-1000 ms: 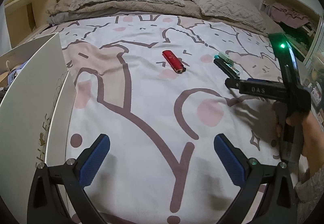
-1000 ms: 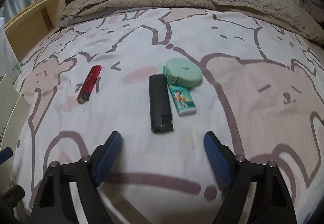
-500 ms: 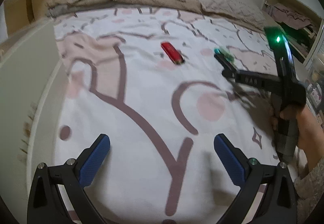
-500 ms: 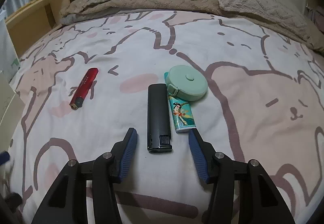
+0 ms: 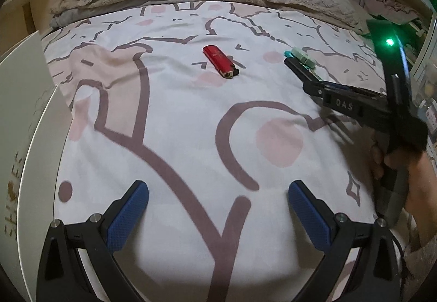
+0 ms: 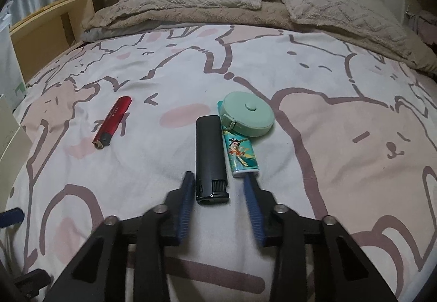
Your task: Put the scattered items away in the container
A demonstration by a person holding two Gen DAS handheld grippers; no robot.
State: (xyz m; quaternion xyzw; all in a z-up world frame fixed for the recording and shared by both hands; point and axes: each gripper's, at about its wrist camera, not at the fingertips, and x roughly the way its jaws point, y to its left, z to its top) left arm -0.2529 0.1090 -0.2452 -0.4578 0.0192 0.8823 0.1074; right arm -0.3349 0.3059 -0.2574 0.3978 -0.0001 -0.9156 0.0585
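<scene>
Right wrist view, glossy black lighter (image 6: 210, 157), flat on bedspread (image 6: 341, 154), ribbed cap nearest

left gripper (image 5: 218, 209) wide open over the bedsheet (image 5: 174, 116), red lighter (image 5: 220, 61) further up, right gripper (image 5: 296, 64) down at the green stuff, white box (image 5: 24, 121) on left

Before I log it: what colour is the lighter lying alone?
Red lighter, clearest in the right wrist view.

Bed (image 6: 341, 165) w/ white-and-pink cartoon-animal cover. On it: red lighter (image 6: 113, 121) off to the left, black lighter (image 6: 210, 158) mid, picture-print teal lighter (image 6: 240, 153) touching its right side, mint round tape measure (image 6: 250, 113) just behind. Beige pillows (image 6: 338, 8) & blanket at the head.
</scene>
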